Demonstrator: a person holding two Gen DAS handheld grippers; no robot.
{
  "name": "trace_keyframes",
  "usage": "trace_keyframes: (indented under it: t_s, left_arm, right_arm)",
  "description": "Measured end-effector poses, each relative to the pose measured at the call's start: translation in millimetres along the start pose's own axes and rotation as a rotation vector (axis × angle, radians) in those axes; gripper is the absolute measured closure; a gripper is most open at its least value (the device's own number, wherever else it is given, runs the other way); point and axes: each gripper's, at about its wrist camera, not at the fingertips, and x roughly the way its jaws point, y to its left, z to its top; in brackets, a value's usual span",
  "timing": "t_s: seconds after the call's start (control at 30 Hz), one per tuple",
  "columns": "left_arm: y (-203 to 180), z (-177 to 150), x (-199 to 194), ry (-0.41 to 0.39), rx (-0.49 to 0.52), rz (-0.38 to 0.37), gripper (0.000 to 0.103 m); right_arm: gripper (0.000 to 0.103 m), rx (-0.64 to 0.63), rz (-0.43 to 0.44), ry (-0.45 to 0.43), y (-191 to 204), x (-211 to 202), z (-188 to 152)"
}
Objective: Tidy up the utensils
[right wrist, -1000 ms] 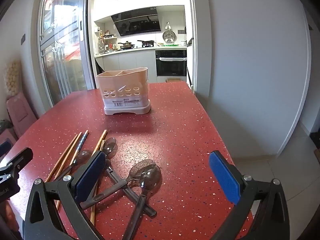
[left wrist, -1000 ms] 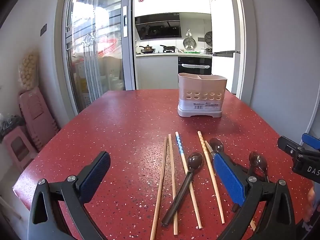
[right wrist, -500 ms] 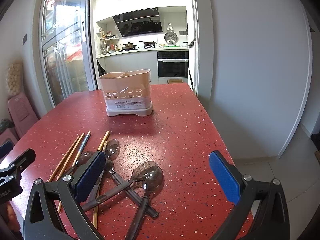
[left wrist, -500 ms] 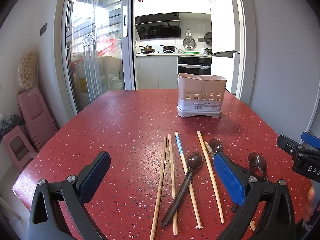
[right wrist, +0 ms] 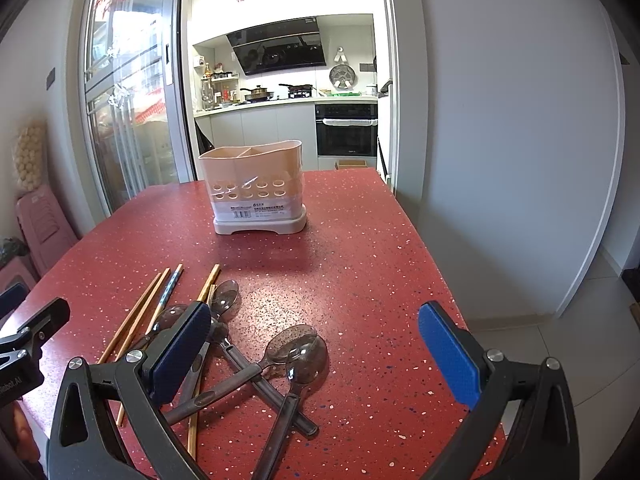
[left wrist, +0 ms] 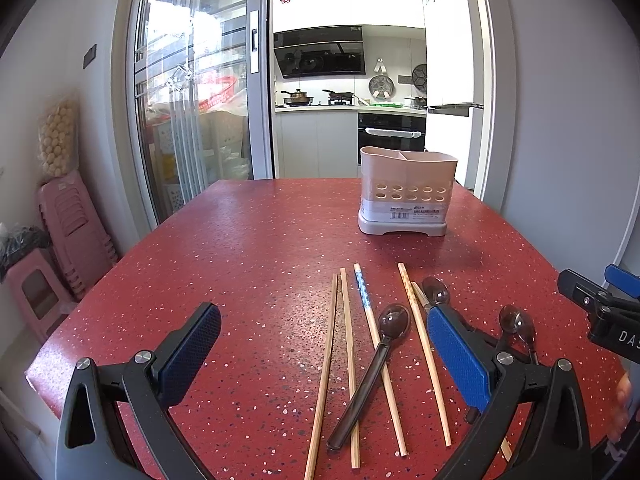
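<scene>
Red speckled surface (left wrist: pixel 240 264) carries loose utensils, and both claws hover above it with nothing between the fingers.

Left claw (left wrist: pixel 324 354) is spread wide, low over the wooden chopsticks (left wrist: pixel 325 368) and a dark translucent plastic spoon (left wrist: pixel 374 364). Right claw (right wrist: pixel 314 354) is also spread wide, pointing forward over crossed dark plastic spoons (right wrist: pixel 288 356) near the front edge. Beige plastic utensil holder with round holes (right wrist: pixel 256 196) stands upright farther back, well apart from both claws.
</scene>
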Motion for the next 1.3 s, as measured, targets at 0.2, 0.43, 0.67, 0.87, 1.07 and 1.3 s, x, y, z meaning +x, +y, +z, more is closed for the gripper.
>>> trace_keyframes:
  t_s: [0.2, 0.43, 0.67, 0.87, 1.07, 1.3]
  left_arm:
    - [0.7, 0.4, -1.6, -0.005, 0.005, -0.001, 0.0]
    - [0.5, 0.8, -2.6, -0.004, 0.003, -0.001, 0.0]
    - [0.6, 1.6, -4.7, -0.005, -0.002, 0.001, 0.0]
    - [0.8, 1.6, -4.9, -0.008, 0.001, 0.0, 0.0]
    - [0.6, 1.2, -5.2, -0.008, 0.002, -0.001, 0.0]
    - [0.9, 0.8, -5.2, -0.009, 0.001, -0.001, 0.0]
  right_arm:
    - [0.0, 0.004, 0.002, -0.008, -0.4, -1.3, 0.6]
    - [0.0, 0.005, 0.003, -0.009, 0.0, -1.2, 1.0]
    - [0.0, 0.003, 0.004, -0.012, 0.7, -3.1, 0.3]
    - [0.0, 0.004, 0.005, -0.012, 1.2, -3.6, 0.1]
    - [0.0, 0.004, 0.006, -0.016, 2.3, -5.2, -0.9]
    - [0.0, 0.004, 0.007, -0.017, 2.6, -5.5, -0.7]
